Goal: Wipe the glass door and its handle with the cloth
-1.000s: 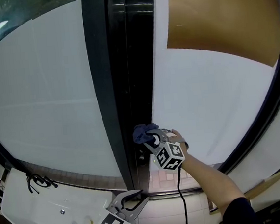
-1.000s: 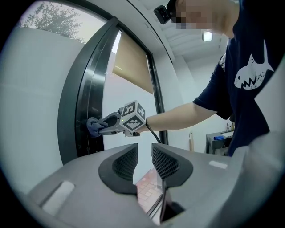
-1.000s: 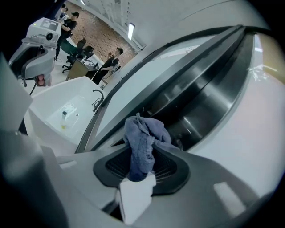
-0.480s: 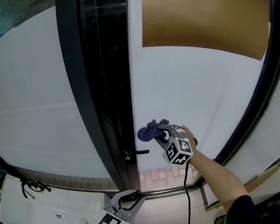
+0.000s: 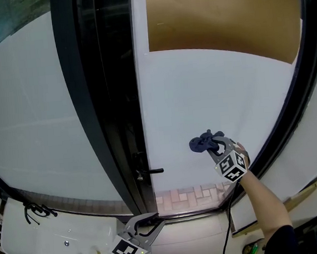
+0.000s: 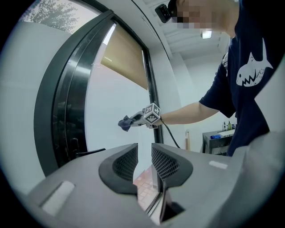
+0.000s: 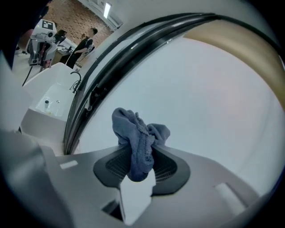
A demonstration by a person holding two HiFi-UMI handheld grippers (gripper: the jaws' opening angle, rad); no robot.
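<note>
Jaws, right gripper (image 7: pixel 141 164): clamped on the blue cloth (image 7: pixel 138 133), 1 bunched wad sticking out past the tips, held up to the frosted glass door (image 5: pixel 200 92); contact unclear. Head view: cloth at 4 o'clock from frame centre. Door handle (image 5: pixel 150 172), a dark lever, is at 9 o'clock from the cloth, well apart. Jaws, left gripper (image 6: pixel 143 162): drawn together to 1 narrow slit, nothing between; at 6 o'clock in head view, near the white sink (image 5: pixel 47 240).
</note>
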